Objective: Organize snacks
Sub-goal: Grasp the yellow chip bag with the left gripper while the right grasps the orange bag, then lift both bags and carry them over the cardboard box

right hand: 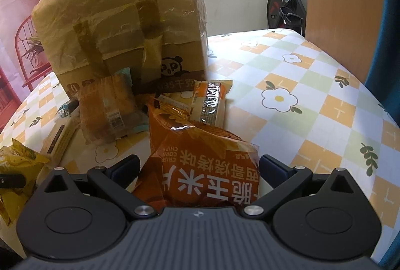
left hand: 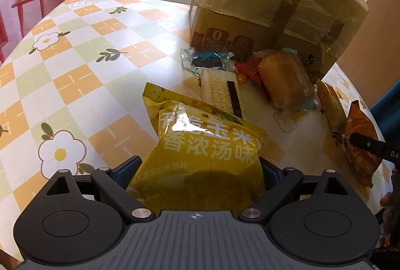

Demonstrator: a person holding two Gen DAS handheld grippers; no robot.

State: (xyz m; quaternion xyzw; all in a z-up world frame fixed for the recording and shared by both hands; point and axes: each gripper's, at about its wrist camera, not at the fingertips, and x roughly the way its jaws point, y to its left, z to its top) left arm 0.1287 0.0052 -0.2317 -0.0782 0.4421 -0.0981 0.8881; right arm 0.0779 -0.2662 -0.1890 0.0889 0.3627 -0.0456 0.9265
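- Left wrist view: the left gripper (left hand: pixel 200 165) pinches the lower part of a yellow corn-soup-flavour snack bag (left hand: pixel 202 142); both blue pads press its sides, spread only as wide as the puffed bag.
- The bag's far end points toward the snack pile in front of the taped cardboard box (left hand: pixel 270 2) on the flower-patterned tablecloth (left hand: pixel 75 65).
- In that pile lie a blue cookie packet (left hand: pixel 207 58), a clear cracker pack (left hand: pixel 220 92), a wrapped sponge cake (left hand: pixel 287 80) and a small red packet (left hand: pixel 250 68), all crowded together and partly overlapping.
- At the right edge of this view, a dark finger of the other gripper crosses the orange chip bag (left hand: pixel 360 142).
- Risk here: the air-filled, glossy bag could slide out of the pads, or a harder squeeze could crush the chips or burst the seam.
- Right wrist view: the right gripper (right hand: pixel 200 167) is clamped on the orange chip bag (right hand: pixel 200 165), printed "Crisp Corn Chips", its pads set against the two sides near the bag's base.
- Beyond it, a small orange-and-white wafer packet (right hand: pixel 212 102) lies just behind the bag, the sponge cake (right hand: pixel 110 107) sits to the left, and the box (right hand: pixel 125 20) stands behind both.
- Risk here: the two held bags are near each other, so moving them together may knock them into one another or sweep the loose pile; I cannot tell whether either bag is lifted clear of the table.
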